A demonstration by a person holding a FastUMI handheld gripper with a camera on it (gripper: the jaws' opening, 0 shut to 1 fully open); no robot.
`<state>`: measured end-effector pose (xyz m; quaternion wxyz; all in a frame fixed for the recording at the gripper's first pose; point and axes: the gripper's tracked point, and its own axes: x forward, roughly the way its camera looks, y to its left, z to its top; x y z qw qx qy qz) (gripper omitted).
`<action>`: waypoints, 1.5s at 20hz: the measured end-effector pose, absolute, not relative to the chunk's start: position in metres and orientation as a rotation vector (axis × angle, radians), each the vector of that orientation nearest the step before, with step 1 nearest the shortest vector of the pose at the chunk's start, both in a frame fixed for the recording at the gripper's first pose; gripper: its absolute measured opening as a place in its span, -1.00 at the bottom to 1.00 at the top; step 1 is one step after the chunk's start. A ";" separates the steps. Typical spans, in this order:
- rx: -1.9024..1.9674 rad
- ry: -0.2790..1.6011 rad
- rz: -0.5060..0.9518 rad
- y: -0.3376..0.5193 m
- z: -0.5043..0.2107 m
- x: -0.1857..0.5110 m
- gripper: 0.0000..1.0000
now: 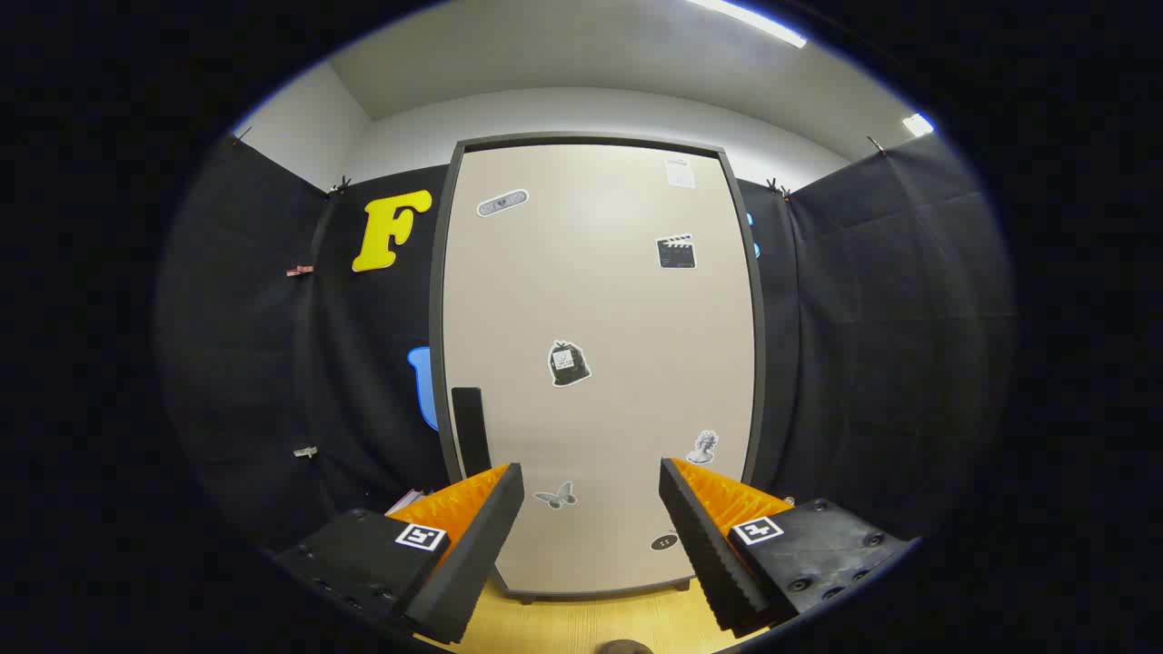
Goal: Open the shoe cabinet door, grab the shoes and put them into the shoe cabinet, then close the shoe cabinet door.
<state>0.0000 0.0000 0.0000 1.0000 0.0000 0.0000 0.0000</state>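
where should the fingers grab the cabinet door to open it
Probably the dark vertical handle at the left edge of the closed cabinet door. Come straight on with the open gripper, fingers either side of the narrow upright bar; the door face is otherwise flat.

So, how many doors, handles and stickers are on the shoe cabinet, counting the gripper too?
Cabinet door: 1, closed
Black handle: 1
Stickers: 7
Gripper: 1, fingers open, nothing between them, facing the door
Total: 10

Dark object (pixel 623 647) below jaws cut off; item (pixel 406 500) behind left finger mostly hidden.
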 end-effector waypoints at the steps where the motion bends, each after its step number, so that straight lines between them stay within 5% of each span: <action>1: 0.002 -0.004 -0.001 0.000 0.001 -0.001 0.96; 18: -0.008 0.012 0.001 0.018 -0.005 0.006 0.96; 30: -0.006 0.071 0.095 0.099 -0.040 0.070 0.96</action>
